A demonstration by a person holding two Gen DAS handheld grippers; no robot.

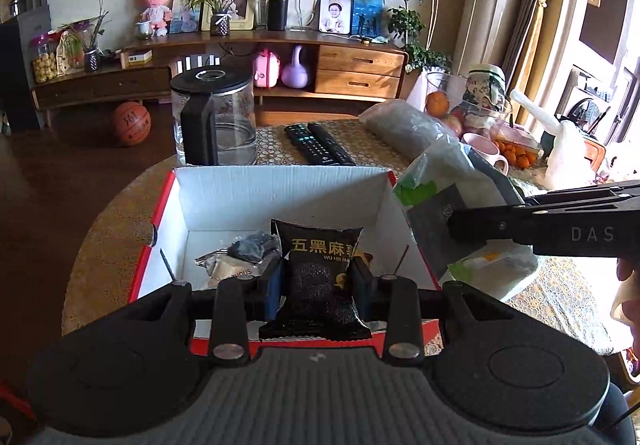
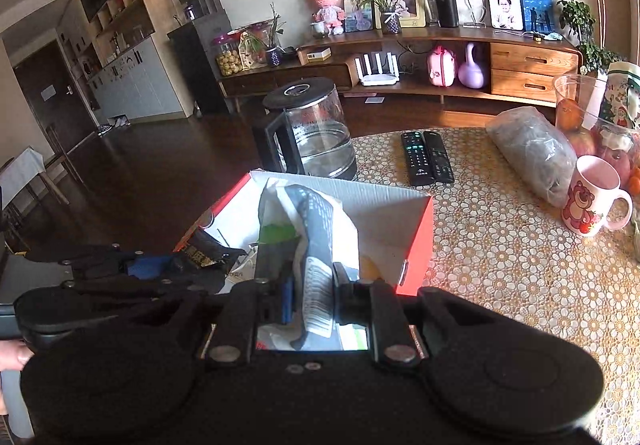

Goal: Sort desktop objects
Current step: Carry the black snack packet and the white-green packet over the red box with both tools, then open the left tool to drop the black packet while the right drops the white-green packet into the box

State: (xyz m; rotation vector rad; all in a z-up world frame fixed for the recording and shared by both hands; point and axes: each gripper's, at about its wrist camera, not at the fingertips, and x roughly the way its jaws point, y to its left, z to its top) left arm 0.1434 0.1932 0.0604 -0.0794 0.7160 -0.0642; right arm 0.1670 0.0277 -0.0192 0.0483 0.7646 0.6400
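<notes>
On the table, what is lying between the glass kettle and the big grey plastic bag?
Two black remote controls lie side by side on the patterned tablecloth, between the glass kettle and the grey plastic bag. The right wrist view shows it best.

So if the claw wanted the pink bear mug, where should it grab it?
Probably the handle of the pink bear mug. The mug stands upright and the handle juts out on its right, away from the grey bag. Coming from that side, over open tablecloth, looks easiest.
</notes>
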